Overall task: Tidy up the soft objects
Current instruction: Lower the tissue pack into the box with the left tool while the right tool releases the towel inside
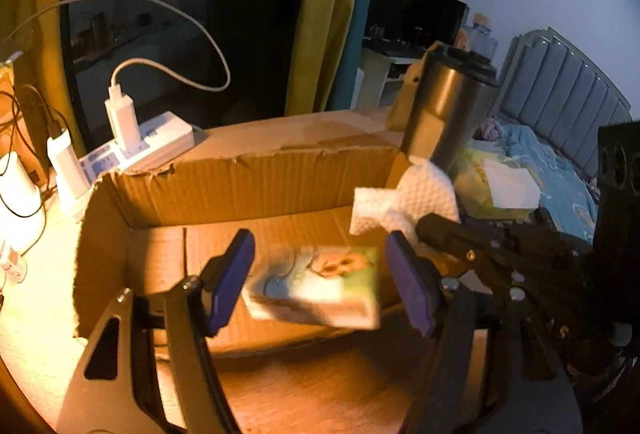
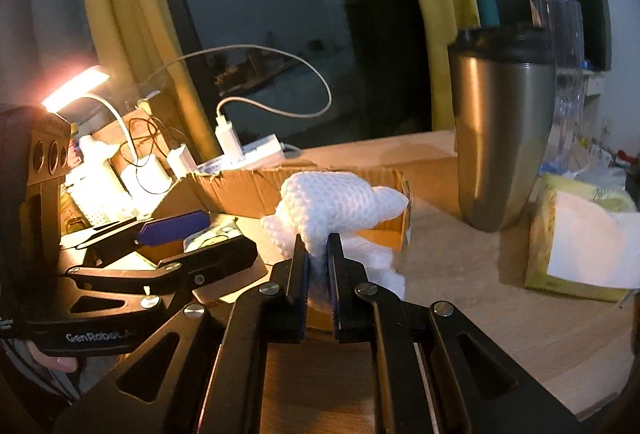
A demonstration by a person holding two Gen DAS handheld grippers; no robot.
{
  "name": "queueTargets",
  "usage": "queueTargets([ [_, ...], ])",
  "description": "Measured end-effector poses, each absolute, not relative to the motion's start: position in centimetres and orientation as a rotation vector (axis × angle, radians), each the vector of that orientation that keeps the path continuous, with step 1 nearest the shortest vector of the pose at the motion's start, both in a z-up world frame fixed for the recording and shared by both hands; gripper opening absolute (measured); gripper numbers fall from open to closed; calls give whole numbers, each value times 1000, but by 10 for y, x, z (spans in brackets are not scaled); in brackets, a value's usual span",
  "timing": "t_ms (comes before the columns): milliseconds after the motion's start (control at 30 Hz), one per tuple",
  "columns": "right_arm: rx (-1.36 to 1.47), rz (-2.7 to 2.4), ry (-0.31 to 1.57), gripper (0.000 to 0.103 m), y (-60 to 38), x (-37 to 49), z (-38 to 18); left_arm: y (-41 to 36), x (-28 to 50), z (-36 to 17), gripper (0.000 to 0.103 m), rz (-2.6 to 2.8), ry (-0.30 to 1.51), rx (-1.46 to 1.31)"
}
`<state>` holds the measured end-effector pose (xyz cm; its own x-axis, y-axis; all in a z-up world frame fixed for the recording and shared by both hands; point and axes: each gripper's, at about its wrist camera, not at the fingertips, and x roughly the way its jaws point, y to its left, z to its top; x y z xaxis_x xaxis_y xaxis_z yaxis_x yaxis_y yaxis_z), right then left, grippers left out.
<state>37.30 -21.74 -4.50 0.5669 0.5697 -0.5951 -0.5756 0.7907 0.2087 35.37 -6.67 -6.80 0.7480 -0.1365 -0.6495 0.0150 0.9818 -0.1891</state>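
Hovering over an open cardboard box (image 1: 256,178) on a wooden table (image 2: 500,330), the left gripper (image 1: 316,282) has its blue-padded jaws spread wide with nothing clamped between them. Just past the jaws, inside the box, a small tissue pack (image 1: 316,286) with a printed face appears blurred; whether it rests on the box floor or is still in the air cannot be told. Its long axis runs left to right across the box, roughly parallel to the near table edge, printed side up. The wide-open jaws above it suggest a release into the box, which seems to serve as the collecting place for soft things.

At the box's right end, the right gripper (image 2: 318,254) has its jaws nearly shut, pinching a white textured cloth (image 2: 340,202). The cloth bunches above the jaws and flops outward, its loose end pointing right and away, over the box's right wall. A pinch at the lower edge likely lets the limp cloth hang free so it can be lowered in.

Farther right on the table, beyond the box, a yellow tissue packet (image 2: 580,242) with a white sheet sticking out lies untouched, probably another soft item to gather. Behind it stands an upright steel tumbler (image 2: 500,138) with a dark lid. Toward the far left table edge sits a white power strip (image 1: 144,142) with chargers and looping cables, before a dark window and yellow curtains.
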Motion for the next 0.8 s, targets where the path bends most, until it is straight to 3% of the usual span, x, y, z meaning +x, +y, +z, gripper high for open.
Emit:
queueTargets([
  [200, -8, 658, 729, 15, -214, 379, -53, -63, 362, -78, 70, -96, 781, -204],
  [267, -5, 655, 728, 22, -214, 378, -53, -63, 360, -77, 70, -92, 779, -206],
  [400, -5, 633, 725, 32, -218, 377, -52, -60, 354, -71, 81, -96, 762, -208],
  [567, -6, 611, 701, 47, -221, 371, -42, -55, 343, -60, 82, -79, 734, -207],
  [800, -8, 571, 667, 49, -228, 353, -23, -46, 317, -40, 85, -60, 688, -208],
])
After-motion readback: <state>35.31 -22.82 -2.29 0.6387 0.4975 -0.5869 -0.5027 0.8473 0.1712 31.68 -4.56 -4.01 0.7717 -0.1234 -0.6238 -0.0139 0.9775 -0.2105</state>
